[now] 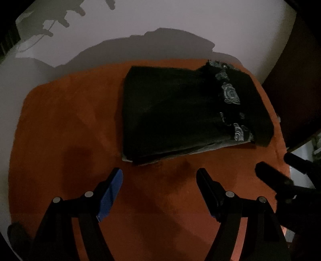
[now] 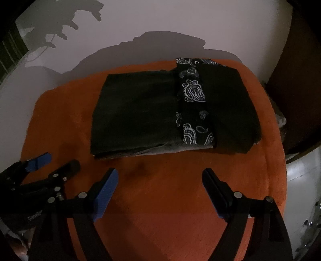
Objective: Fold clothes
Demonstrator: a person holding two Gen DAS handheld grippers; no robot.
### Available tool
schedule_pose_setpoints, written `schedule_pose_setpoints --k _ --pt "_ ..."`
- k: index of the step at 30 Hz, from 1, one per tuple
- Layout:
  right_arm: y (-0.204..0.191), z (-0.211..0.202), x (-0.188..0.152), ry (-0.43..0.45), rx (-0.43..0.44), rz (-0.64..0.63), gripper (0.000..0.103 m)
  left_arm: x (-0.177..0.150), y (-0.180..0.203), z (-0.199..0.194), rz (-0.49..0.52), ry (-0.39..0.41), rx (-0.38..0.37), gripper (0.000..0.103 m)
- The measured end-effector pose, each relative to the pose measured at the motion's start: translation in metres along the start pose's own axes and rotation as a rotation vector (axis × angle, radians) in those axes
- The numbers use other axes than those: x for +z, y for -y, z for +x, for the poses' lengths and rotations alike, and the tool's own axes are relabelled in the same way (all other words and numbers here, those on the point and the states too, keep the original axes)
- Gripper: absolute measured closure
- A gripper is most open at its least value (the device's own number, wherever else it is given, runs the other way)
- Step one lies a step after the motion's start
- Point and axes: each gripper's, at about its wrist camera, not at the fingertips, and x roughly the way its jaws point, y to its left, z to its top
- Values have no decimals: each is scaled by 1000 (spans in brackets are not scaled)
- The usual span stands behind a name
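A: Item one, bottom of the frame: left gripper [image 1: 159,174], jaws spread wide, nothing between them. Blue pads on the fingers.

B: Item two, same position in the right wrist view: right gripper [image 2: 159,174], likewise parted and empty. Both hover over bare orange cloth [image 2: 160,200], just short of the garment's near edge.

A: Item three, middle of the frame: black garment [image 2: 140,110], lying as a flat folded rectangle, stacked layers showing along its lower edge. A paisley-printed band [image 2: 192,92] crosses it right of centre, with a plain black flap [image 2: 226,104] laid over the right end.

B: Handling?

A: Judged soft, light and limp; layers will likely slide on one another if lifted by one corner. Best hold: pinch the full stack at the lower left and lower right corners together.

B: Stage?

A: It lies folded; whether a further fold is due, the views do not settle.

B: Item four, top of the frame: pale wall [image 1: 180,16], carrying shadows.
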Motion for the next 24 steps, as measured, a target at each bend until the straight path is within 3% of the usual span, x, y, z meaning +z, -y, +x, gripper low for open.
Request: schedule_pose_setpoints --k 3,13,24 --pt "2 11 4 16 -10 -15 18 6 -2 10 -20 4 -24 26" --pt "16 46 14 35 -22 -4 18 25 -2 33 11 50 2 26" --pt "20 49 10 35 -15 0 18 18 9 46 30 42 -1 26"
